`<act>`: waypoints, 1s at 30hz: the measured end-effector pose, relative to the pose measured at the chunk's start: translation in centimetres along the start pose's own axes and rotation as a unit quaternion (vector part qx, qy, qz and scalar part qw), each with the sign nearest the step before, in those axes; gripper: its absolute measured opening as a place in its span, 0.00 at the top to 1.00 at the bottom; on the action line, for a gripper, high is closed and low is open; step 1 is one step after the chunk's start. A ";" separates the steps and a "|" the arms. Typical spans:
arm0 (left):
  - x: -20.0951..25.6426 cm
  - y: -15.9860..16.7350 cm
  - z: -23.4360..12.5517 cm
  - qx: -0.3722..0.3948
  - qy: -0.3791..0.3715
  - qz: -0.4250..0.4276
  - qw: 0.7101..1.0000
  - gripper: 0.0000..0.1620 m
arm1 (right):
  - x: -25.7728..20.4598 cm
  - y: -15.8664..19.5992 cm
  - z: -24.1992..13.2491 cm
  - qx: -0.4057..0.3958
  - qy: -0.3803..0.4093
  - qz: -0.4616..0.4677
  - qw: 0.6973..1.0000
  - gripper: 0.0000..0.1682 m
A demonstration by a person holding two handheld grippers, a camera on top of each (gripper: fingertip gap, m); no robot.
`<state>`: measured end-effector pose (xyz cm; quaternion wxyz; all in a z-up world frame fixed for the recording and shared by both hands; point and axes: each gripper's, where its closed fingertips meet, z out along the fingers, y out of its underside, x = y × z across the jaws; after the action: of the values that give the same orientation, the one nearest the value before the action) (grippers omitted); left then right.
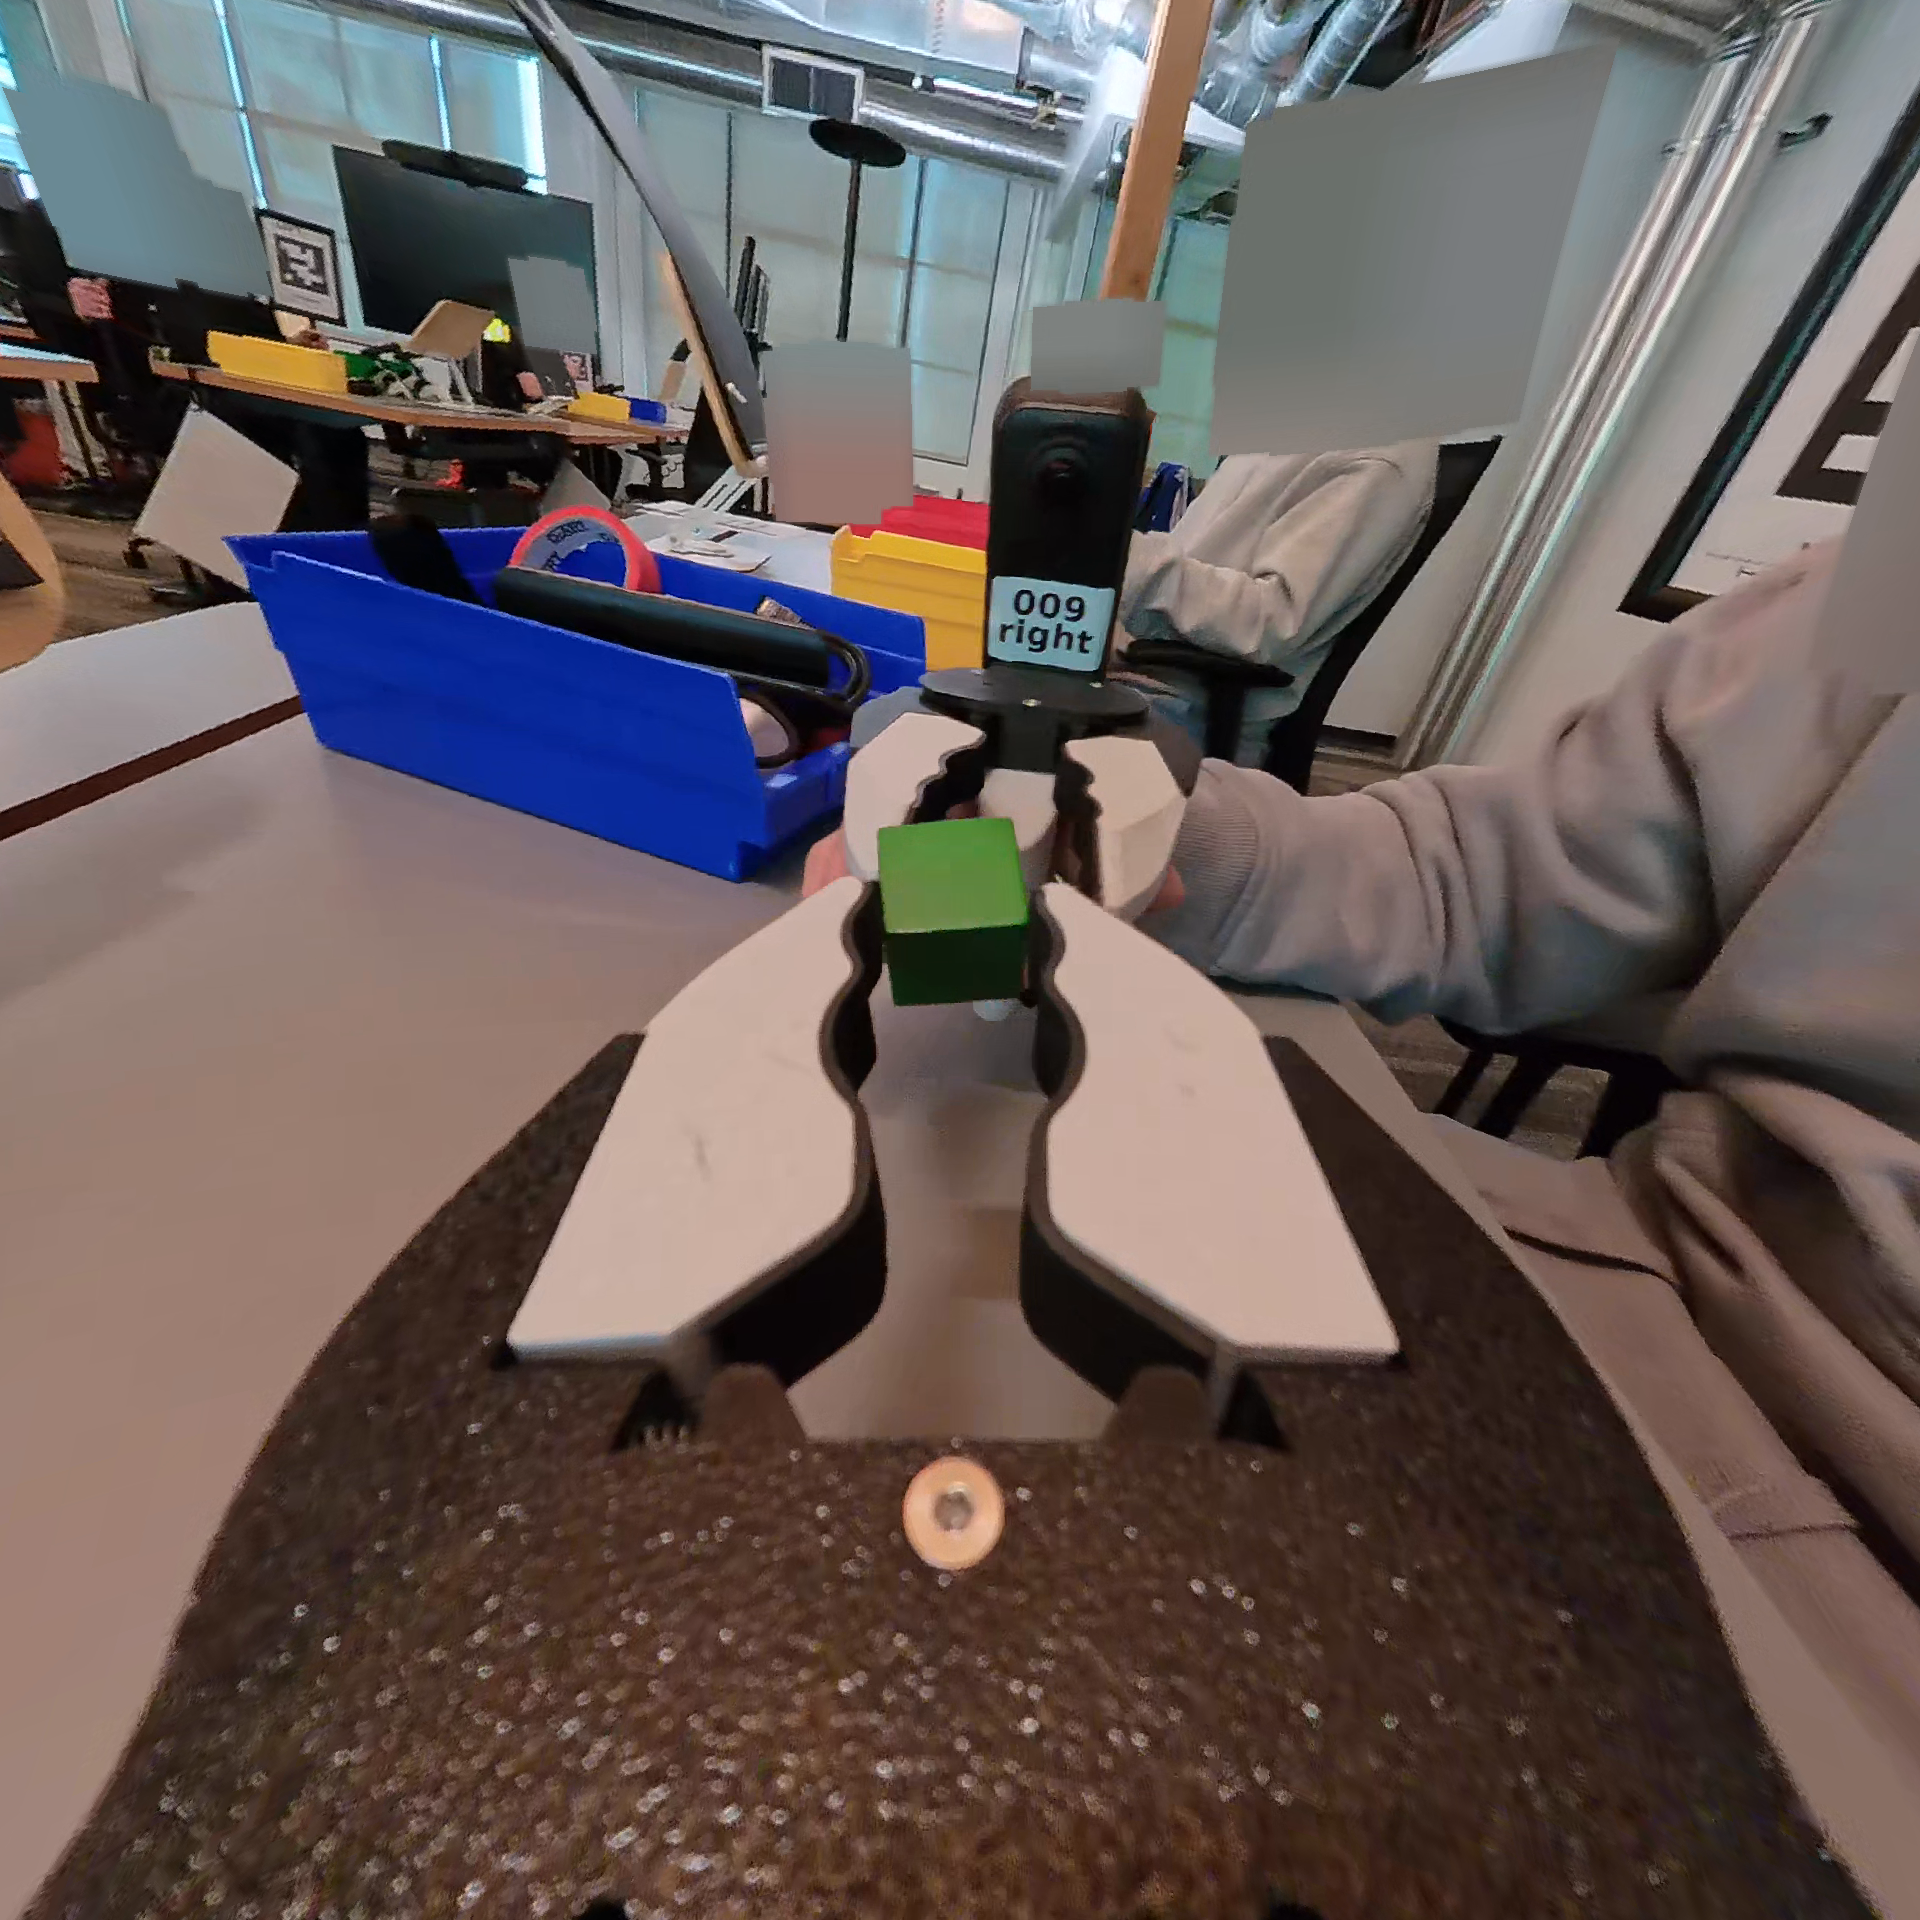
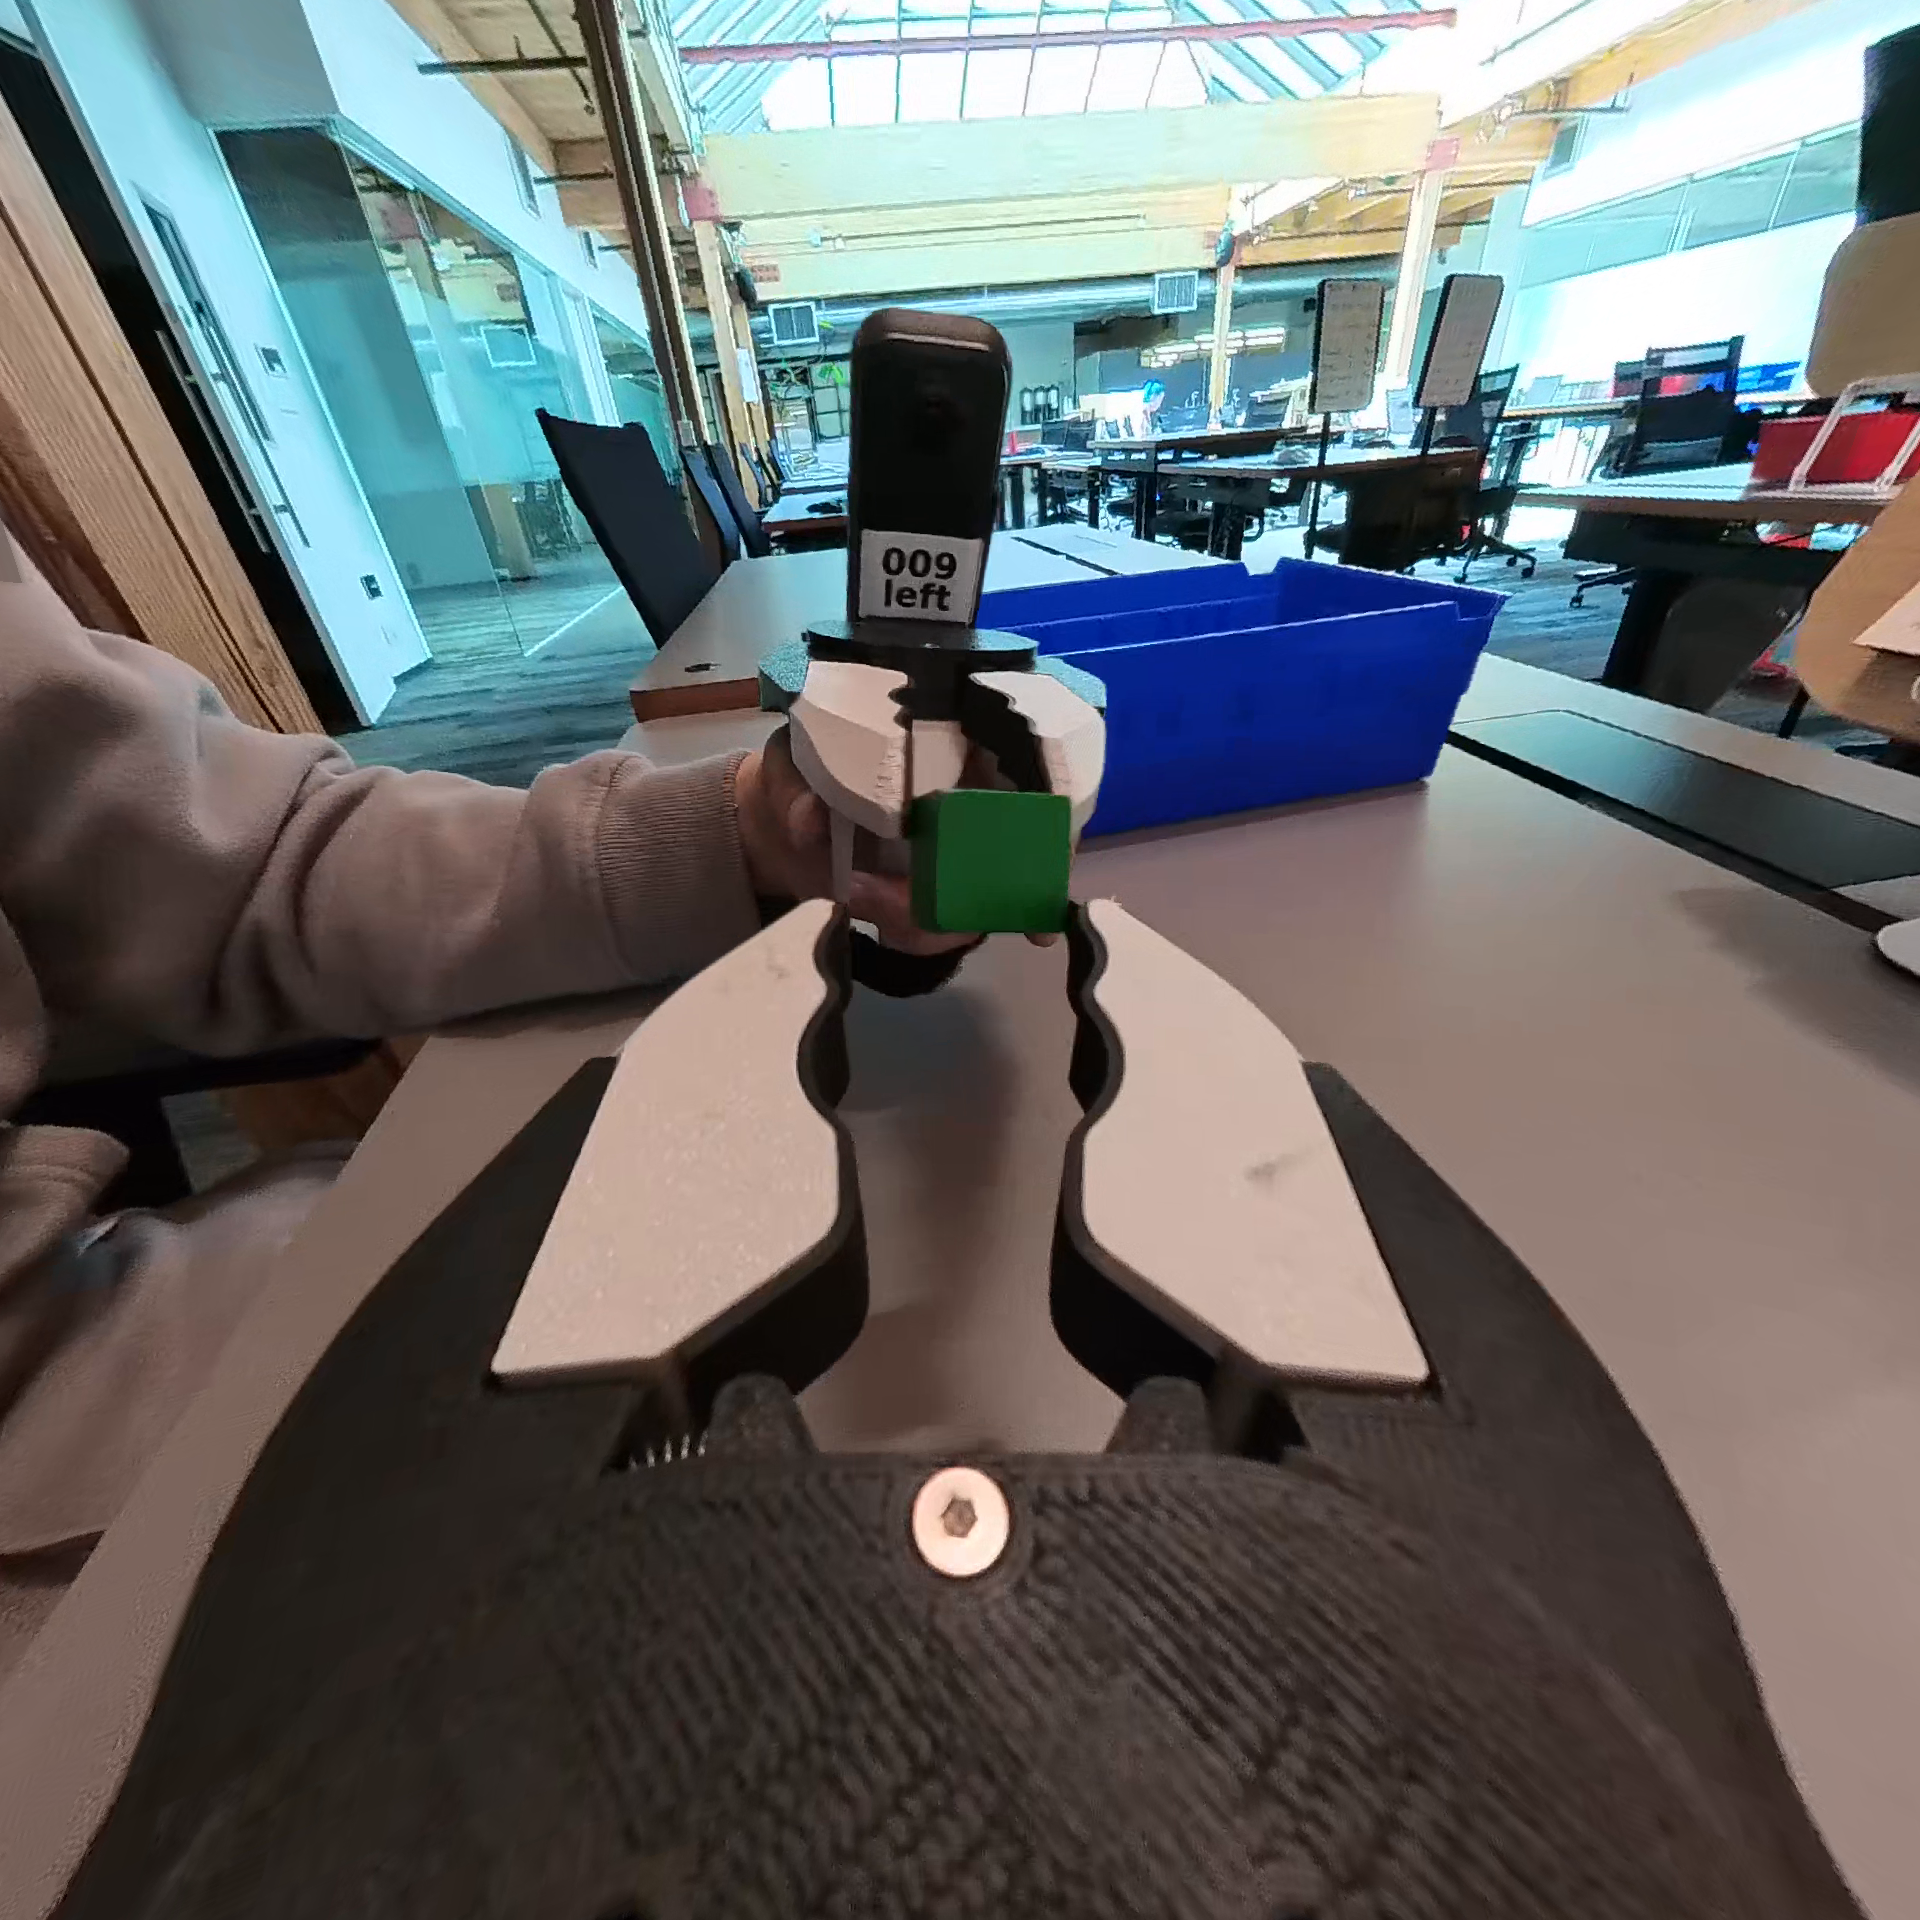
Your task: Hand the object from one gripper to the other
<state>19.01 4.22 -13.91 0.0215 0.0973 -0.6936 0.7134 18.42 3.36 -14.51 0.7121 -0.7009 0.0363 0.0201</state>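
The green block [image 1: 954,909] is hanging in the air above the bench [image 1: 312,987], right between the two grippers as they are facing each other tip to tip. The left gripper [image 1: 951,920] appears to be clamping it at the very tips of its jaws. The right gripper [image 2: 961,920] is standing with its jaws apart, the block sitting at their mouth, touching or nearly touching the right tip. A blue bin [image 2: 1278,686] is sitting beyond. The handover looks to be at its midpoint: next, the right jaws would need to slide further around the block and close before the left lets go.
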 end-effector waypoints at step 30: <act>-4.6 0.9 2.6 0.040 -0.251 -0.059 0.965 0.74 | 6.1 0.6 -1.2 -0.130 0.356 -0.302 0.875 0.83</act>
<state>23.63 2.10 -15.55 -0.1157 0.3148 -0.6407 0.6907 24.42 2.02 -15.62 0.5253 -0.7238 0.0707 -0.4419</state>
